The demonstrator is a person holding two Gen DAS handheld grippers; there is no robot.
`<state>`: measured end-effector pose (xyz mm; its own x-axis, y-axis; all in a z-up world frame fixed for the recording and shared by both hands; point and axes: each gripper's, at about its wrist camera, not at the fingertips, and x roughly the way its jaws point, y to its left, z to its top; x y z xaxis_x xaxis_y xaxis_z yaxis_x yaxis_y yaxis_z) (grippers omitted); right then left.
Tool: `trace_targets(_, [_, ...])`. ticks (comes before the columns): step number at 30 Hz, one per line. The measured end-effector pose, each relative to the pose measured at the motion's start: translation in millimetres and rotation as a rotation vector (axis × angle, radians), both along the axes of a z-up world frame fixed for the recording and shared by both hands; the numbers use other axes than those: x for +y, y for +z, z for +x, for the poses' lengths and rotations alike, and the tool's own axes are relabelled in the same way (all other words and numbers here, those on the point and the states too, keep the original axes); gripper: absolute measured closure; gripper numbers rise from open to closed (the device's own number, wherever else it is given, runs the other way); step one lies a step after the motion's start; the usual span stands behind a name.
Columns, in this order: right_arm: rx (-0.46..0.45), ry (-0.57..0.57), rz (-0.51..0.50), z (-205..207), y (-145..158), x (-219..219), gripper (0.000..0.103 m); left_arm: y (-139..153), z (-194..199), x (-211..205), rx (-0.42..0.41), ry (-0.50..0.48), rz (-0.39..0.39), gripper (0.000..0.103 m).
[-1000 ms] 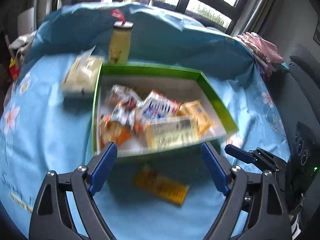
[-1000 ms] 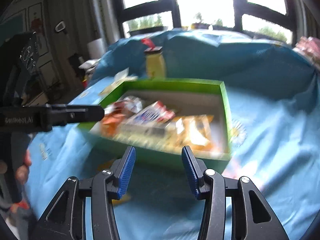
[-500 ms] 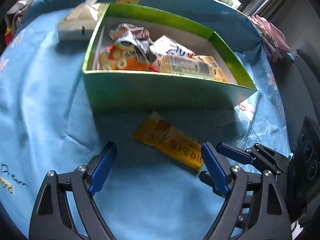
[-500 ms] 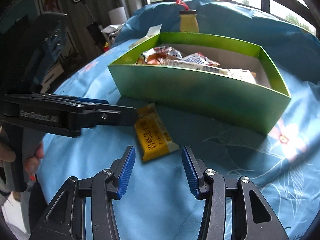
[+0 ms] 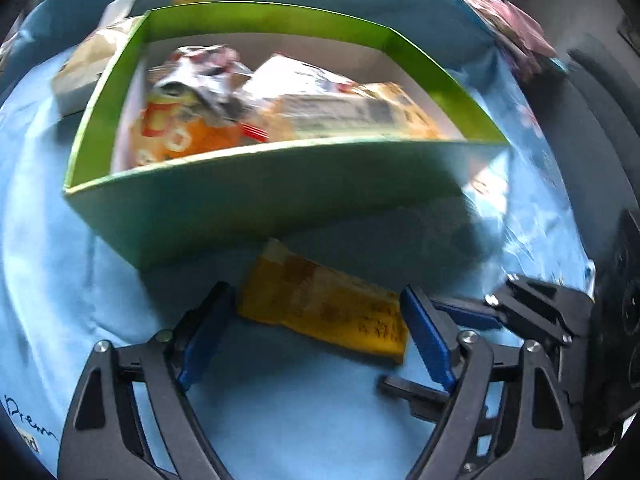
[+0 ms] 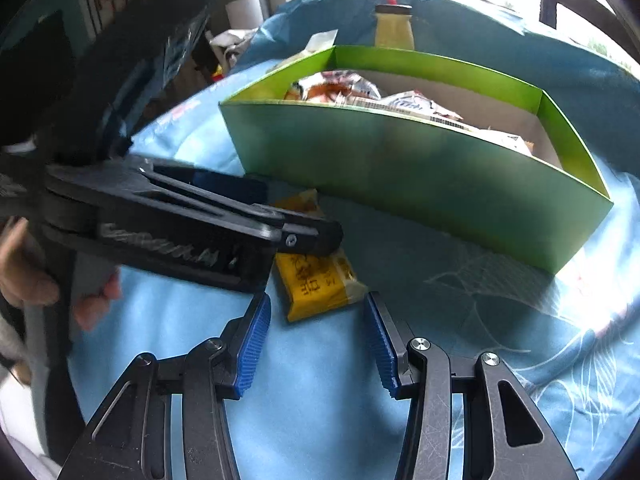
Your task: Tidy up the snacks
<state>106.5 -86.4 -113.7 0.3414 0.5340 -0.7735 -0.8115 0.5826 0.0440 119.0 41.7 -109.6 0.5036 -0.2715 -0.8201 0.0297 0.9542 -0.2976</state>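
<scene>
Blue floral tablecloth [image 6: 500, 320] with a green snack box [image 6: 400, 184] on it. A yellow snack pack [image 5: 324, 304] lies just in front, and both the left gripper [image 5: 316, 332] and right gripper [image 6: 316, 340] sit wide open around it, gripping nothing.

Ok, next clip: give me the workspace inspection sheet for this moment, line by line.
Surface: blue floral cloth, wrinkled.
Job's things: yellow snack packet lies flat on the cloth in front of the green box; the box holds several snack packs.
Clutter: yellow bottle and a pale packet beyond the box.
Grippers: left gripper open, fingers on either side of the yellow packet, not closed on it; right gripper open, just short of the packet.
Cables: nothing seen.
Surroundings: windows behind, pink fabric at the cloth's far right.
</scene>
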Motion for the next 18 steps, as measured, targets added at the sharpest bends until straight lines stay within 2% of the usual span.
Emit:
trace_targets(2, [0.008,0.000,0.007,2.4,0.1,-1.0,0.054,-0.9,-0.4,-4.2,0.003,-0.007,0.017,0.027])
trace_targets(4, [0.013,-0.008,0.011,6.5,0.4,-1.3,0.054,0.4,-0.9,-2.7,0.008,0.000,0.008,0.038])
trace_targets(6, [0.005,-0.016,0.007,9.1,0.5,-3.1,0.055,1.0,-0.7,2.0,0.017,0.022,-0.003,0.054])
trace_targets(8, [0.005,-0.020,0.007,11.3,0.5,-5.2,0.066,1.4,-1.9,6.8,0.021,0.035,-0.022,0.064])
trace_targets(12, [0.015,-0.011,0.015,14.1,2.0,-6.3,0.073,2.8,-3.9,3.5,0.017,0.027,-0.020,0.068])
trace_targets(18, [-0.007,-0.015,0.026,13.4,5.5,-7.3,0.079,3.9,-8.4,3.6,0.020,0.027,-0.048,0.068])
